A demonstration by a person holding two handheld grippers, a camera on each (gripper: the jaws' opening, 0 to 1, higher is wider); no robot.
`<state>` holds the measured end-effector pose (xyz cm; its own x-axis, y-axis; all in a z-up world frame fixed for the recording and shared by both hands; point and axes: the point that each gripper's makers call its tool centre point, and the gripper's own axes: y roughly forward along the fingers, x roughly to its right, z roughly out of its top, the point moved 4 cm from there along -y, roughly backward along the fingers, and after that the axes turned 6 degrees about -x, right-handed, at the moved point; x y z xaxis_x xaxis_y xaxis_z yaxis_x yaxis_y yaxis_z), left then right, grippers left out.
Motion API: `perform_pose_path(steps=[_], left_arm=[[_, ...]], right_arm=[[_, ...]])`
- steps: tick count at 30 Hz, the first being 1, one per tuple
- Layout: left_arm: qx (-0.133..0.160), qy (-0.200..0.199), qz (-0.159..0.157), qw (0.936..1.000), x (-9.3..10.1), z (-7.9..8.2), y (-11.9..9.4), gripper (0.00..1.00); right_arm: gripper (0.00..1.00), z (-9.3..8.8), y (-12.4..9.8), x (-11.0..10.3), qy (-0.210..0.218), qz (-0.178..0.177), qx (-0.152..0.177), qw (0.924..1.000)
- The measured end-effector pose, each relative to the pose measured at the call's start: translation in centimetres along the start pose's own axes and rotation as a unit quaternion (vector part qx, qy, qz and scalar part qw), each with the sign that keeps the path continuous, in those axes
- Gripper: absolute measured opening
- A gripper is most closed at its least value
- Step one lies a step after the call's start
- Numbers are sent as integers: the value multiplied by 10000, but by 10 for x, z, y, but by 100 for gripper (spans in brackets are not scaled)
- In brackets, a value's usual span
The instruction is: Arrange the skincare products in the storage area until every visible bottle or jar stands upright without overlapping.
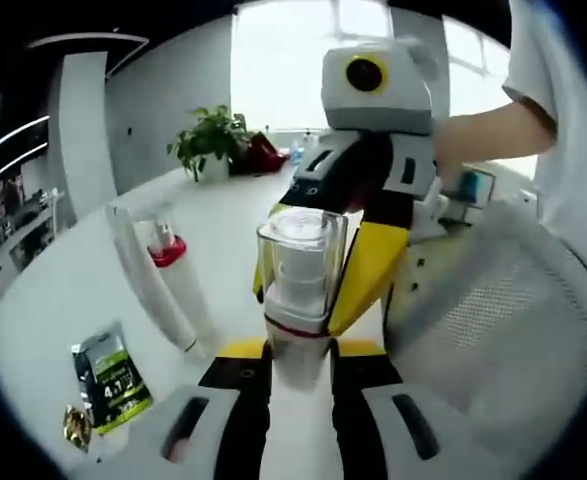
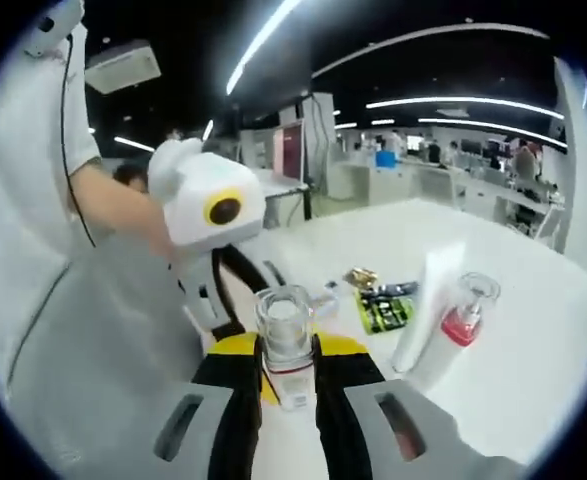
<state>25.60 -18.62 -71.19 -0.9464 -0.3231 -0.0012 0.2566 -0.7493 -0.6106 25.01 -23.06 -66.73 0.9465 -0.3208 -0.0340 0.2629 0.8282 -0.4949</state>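
A clear bottle (image 1: 300, 262) with a white inner container and a red band is held in the air between both grippers. My left gripper (image 1: 301, 352) is shut on its lower end, with the yellow-tipped jaws on either side. The right gripper (image 1: 311, 292) reaches in from above and its yellow jaws clamp the bottle's sides. In the right gripper view the same bottle (image 2: 285, 340) stands between my right gripper's (image 2: 286, 352) shut jaws. The left gripper (image 2: 248, 312) comes in behind it, held by a person's arm.
On the white table (image 1: 63, 290) stand a white tube (image 1: 155, 282) (image 2: 428, 305) and a clear pump bottle with a red part (image 1: 167, 247) (image 2: 463, 312). A green sachet (image 1: 113, 380) (image 2: 383, 308) lies nearby. A potted plant (image 1: 211, 140) is far back. Grey mesh (image 1: 518, 320) is close on one side.
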Motion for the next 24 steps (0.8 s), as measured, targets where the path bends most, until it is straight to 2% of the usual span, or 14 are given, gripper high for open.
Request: perform_pose_path(steps=[4,14,19,24], left_arm=[[-99,-15,-22,9999,-4,-7,12,19],[-410,25,-66,9991,-7,-22,39,19],[-480,4,-53,9988,-11,-30,49,19],[-448,-50,-24,9990,-15,-31,54,19]], right_arm=[[19,-17,7,13,18,-25,-144,9999],[19,-43,19,21,-78,-105,-536,9985],[19,-52,23,26,-179,-162,-686,9974],[19,-54,22,30,-207,-209,-706,9971]])
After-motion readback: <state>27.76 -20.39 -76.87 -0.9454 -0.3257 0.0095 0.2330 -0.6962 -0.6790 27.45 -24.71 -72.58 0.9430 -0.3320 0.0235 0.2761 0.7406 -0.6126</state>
